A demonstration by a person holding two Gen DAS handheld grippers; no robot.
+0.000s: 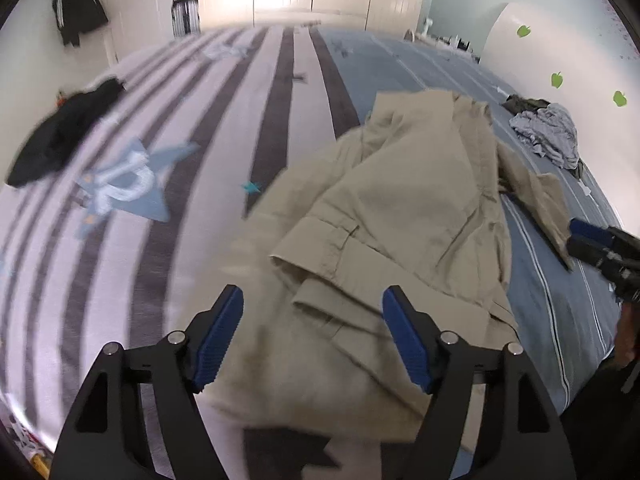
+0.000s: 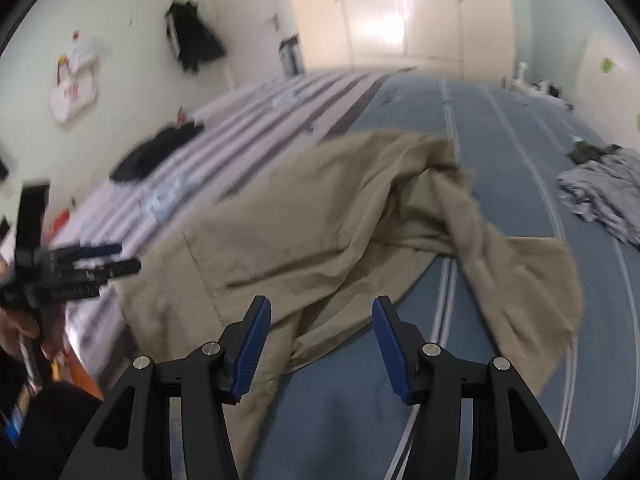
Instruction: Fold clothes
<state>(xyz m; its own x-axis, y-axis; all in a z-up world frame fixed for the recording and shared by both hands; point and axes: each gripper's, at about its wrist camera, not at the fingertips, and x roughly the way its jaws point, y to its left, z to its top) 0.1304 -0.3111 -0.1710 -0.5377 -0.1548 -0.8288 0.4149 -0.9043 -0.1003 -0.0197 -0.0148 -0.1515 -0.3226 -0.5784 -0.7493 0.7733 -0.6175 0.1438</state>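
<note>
blurred: dark garment (image 1: pixel 60 136) on the bed | cut off: grey clothes pile (image 2: pixel 608 196) at right edge | hidden: bedspread under khaki garment (image 1: pixel 400 216)

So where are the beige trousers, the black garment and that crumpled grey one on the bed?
beige trousers (image 1: pixel 400 200), left wrist view, on the wide flat middle of the cloth.
black garment (image 1: pixel 60 136), left wrist view, on the middle of the dark heap.
crumpled grey garment (image 2: pixel 608 192), right wrist view, on its rumpled middle.
</note>
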